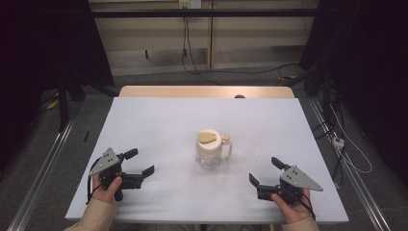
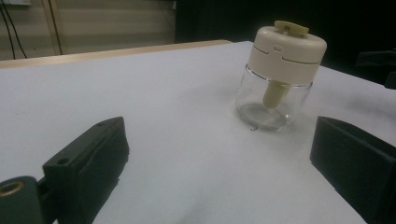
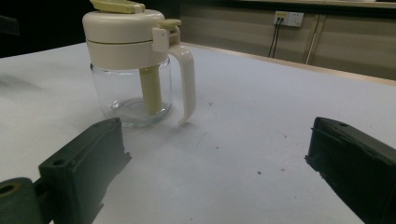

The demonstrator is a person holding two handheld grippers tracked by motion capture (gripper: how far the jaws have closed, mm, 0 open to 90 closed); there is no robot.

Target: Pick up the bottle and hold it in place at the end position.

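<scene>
A small clear glass jar [image 1: 210,149] with a cream lid and a cream handle on its right side stands upright in the middle of the white table cover [image 1: 159,120]. My left gripper [image 1: 139,163] rests at the front left, held by a hand, jaws wide apart and nothing between them. At the front right my right gripper [image 1: 265,171] is open too, its jaws bare. From the left gripper view the jar [image 2: 279,74] stands ahead to the right, beyond the gripper [image 2: 219,154]. The right gripper view has the jar [image 3: 135,65] ahead to the left, handle [image 3: 187,84] facing my gripper [image 3: 215,158].
The wooden table edge [image 1: 207,91] shows beyond the cover at the back. Metal rails [image 1: 43,163] run along both sides of the table. Cables [image 1: 346,144] lie on the floor at the right. Small dark specks [image 3: 259,172] dot the cover.
</scene>
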